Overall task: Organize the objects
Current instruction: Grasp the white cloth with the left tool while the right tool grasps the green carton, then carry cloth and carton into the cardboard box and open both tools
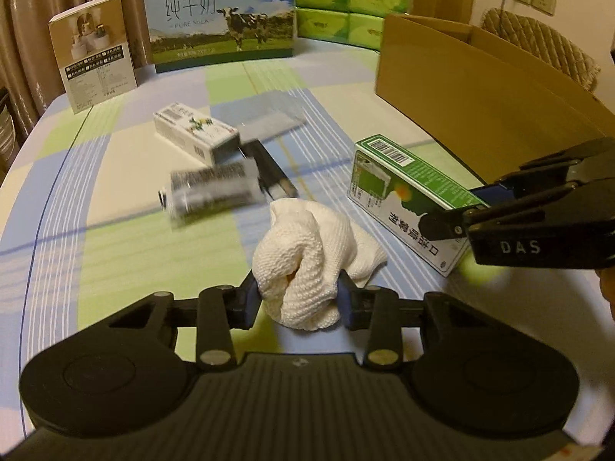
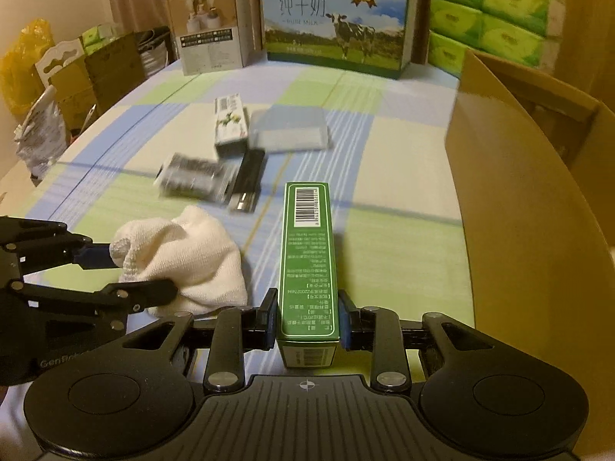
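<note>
My left gripper point(image 1: 300, 292) is shut on a bunched white cloth point(image 1: 307, 261); the cloth also shows in the right wrist view point(image 2: 184, 257), held by the left gripper point(image 2: 144, 276). My right gripper point(image 2: 308, 319) is shut on the near end of a long green box point(image 2: 307, 253), which lies along the table. In the left wrist view the green box point(image 1: 407, 192) is held by the right gripper point(image 1: 461, 211). A white carton point(image 1: 196, 132), a black-and-white tube point(image 1: 211, 192), a black bar point(image 1: 271, 171) and a grey pouch point(image 1: 269, 115) lie mid-table.
An open cardboard box point(image 2: 511, 192) stands at the right, close to the green box. A milk carton case point(image 2: 334, 19), a beige product box point(image 2: 209, 27) and green tissue packs point(image 2: 492, 11) line the far edge. The table point(image 2: 384, 161) has a checked cloth. Boxes and bags stand left of it.
</note>
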Available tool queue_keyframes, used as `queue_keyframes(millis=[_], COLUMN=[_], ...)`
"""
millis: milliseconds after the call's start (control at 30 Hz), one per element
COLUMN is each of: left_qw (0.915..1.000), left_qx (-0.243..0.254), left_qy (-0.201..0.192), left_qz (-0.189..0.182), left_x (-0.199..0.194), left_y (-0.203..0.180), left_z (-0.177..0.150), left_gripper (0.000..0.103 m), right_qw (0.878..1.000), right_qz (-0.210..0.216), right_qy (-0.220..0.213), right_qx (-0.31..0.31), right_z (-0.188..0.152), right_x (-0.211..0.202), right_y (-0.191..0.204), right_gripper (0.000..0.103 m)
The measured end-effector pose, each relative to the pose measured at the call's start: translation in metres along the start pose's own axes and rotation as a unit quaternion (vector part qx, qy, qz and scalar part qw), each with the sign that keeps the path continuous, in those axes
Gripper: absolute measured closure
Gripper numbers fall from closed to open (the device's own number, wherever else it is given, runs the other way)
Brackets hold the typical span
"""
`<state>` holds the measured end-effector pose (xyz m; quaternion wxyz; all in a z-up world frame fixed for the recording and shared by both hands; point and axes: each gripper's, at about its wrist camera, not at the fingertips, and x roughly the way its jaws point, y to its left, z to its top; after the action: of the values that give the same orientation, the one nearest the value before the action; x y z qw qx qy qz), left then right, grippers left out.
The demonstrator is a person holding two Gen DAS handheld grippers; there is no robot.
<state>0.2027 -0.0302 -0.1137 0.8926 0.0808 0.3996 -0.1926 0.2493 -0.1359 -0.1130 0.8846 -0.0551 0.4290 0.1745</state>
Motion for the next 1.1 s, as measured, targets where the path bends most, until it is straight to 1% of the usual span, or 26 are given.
queue_keyframes(millis=[33, 100, 133, 167, 200, 233, 267, 400, 600, 733, 767, 800, 833, 867, 967, 1100], left_qw=[1.0000, 1.0000, 0.9999, 0.9998, 0.9997, 0.9996, 0.9995, 0.9998, 0.9997, 0.9999, 0.9999, 0.9999, 0.9997, 0.9997, 0.9996, 0.9995], left_qx=[-0.001, 0.001, 0.003, 0.007, 0.014, 0.018, 0.019, 0.007, 0.023, 0.015, 0.008, 0.000, -0.009, -0.014, -0.019, -0.028], left_qy=[0.000, -0.001, -0.005, -0.008, -0.012, -0.016, -0.018, -0.016, -0.010, 0.000, 0.000, 0.001, 0.001, 0.001, -0.001, 0.001], left_qz=[0.000, 0.004, 0.011, 0.013, 0.014, 0.017, 0.017, 0.006, 0.005, -0.008, -0.012, -0.017, -0.020, -0.022, -0.019, -0.011], left_x=[-0.003, -0.008, -0.009, -0.010, -0.010, -0.010, -0.009, 0.000, 0.010, 0.014, 0.013, 0.013, 0.012, 0.011, 0.008, 0.003], left_y=[-0.002, -0.005, -0.006, -0.006, -0.006, -0.006, -0.005, 0.001, -0.003, -0.003, -0.002, 0.000, 0.001, 0.001, -0.001, -0.004], left_z=[-0.003, -0.009, -0.010, -0.010, -0.010, -0.010, -0.010, -0.007, -0.004, -0.005, -0.005, -0.005, -0.006, -0.006, -0.007, -0.006], left_gripper=[0.066, 0.058, 0.052, 0.049, 0.047, 0.040, 0.040, 0.039, 0.039, 0.049, 0.054, 0.056, 0.059, 0.062, 0.067, 0.070], right_qw=[1.000, 1.000, 1.000, 1.000, 1.000, 1.000, 1.000, 1.000, 1.000, 1.000, 1.000, 1.000, 1.000, 1.000, 1.000, 1.000], right_qz=[0.002, 0.003, 0.005, 0.010, 0.013, 0.013, 0.012, 0.014, 0.011, 0.012, 0.011, 0.009, 0.006, 0.003, 0.002, -0.005], right_qy=[0.002, 0.004, 0.007, 0.007, 0.005, 0.002, -0.001, 0.001, 0.006, 0.014, 0.015, 0.016, 0.017, 0.019, 0.021, 0.019], right_qx=[0.001, 0.001, 0.001, -0.001, -0.004, -0.007, -0.009, -0.008, -0.003, -0.001, -0.002, -0.006, -0.011, -0.014, -0.014, -0.008], right_z=[-0.005, -0.011, -0.012, -0.012, -0.012, -0.011, -0.010, -0.006, 0.000, 0.002, 0.002, 0.002, 0.002, 0.001, -0.002, -0.005], right_x=[-0.003, -0.007, -0.006, -0.006, -0.005, -0.005, -0.004, 0.004, 0.014, 0.020, 0.022, 0.023, 0.024, 0.025, 0.023, 0.014], right_y=[0.001, 0.003, 0.004, 0.005, 0.006, 0.005, 0.005, 0.003, 0.001, 0.000, 0.001, 0.002, 0.003, 0.003, 0.003, 0.002], right_gripper=[0.076, 0.075, 0.073, 0.067, 0.064, 0.058, 0.055, 0.055, 0.055, 0.056, 0.059, 0.062, 0.070, 0.075, 0.075, 0.076])
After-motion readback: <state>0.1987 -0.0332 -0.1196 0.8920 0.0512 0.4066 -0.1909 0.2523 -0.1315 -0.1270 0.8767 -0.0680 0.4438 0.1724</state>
